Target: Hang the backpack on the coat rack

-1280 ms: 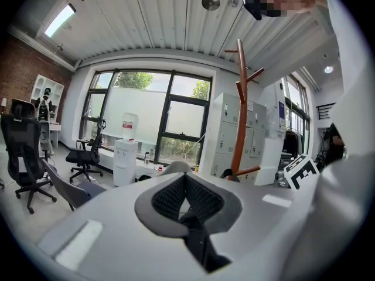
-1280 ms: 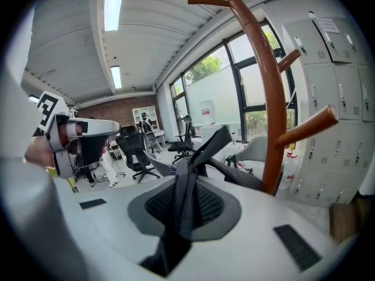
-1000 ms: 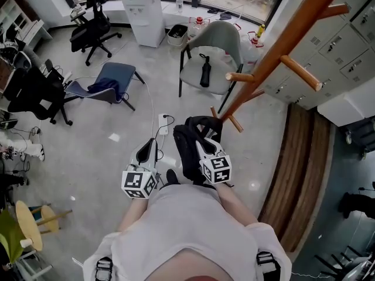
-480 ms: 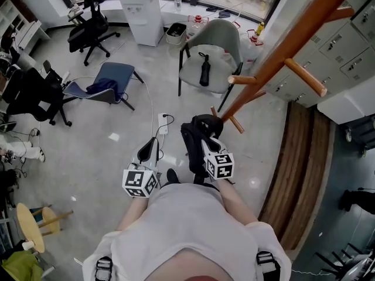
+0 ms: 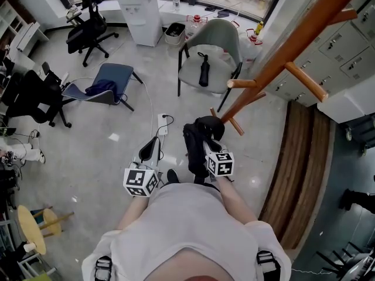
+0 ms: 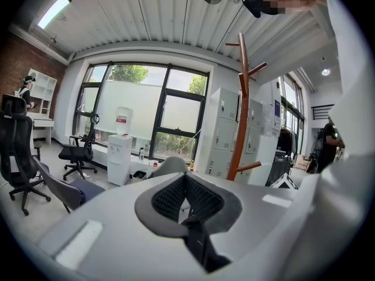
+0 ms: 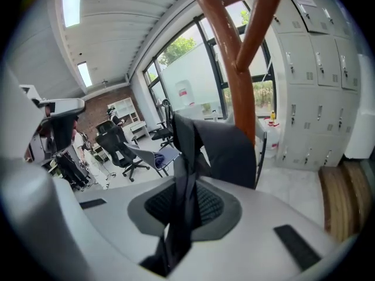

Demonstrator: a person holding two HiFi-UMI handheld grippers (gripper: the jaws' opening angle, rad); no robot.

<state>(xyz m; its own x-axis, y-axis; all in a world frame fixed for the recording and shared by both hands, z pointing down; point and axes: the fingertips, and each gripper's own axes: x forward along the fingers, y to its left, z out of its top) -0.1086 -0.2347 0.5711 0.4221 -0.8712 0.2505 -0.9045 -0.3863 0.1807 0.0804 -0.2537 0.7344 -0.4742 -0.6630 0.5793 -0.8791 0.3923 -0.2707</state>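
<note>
The brown wooden coat rack (image 5: pixel 275 57) slants across the head view from the upper right, with short pegs (image 5: pixel 240 83) off its pole. The black backpack (image 5: pixel 196 142) hangs just left of the pole's lower part. My right gripper (image 5: pixel 206 145) is shut on its strap. In the right gripper view the strap (image 7: pixel 183 209) runs between the pads, the backpack's body (image 7: pixel 225 151) hangs right ahead, and the rack's pole (image 7: pixel 234 81) rises close behind it. My left gripper (image 5: pixel 153 141) is held to the left, apart from the backpack. Its jaws (image 6: pixel 186 177) meet with nothing between them.
A grey chair (image 5: pixel 220 43) with a black umbrella (image 5: pixel 204 70) stands beyond the rack. A blue chair (image 5: pixel 114 78), black office chairs (image 5: pixel 88 31) and a white water dispenser (image 5: pixel 142 13) are further left. Grey lockers (image 5: pixel 345 45) line the right. A power strip (image 5: pixel 163 123) lies on the floor.
My right gripper, with the backpack in it, has sunk a little and shifted slightly right toward the rack's pole. The left gripper has hardly moved.
</note>
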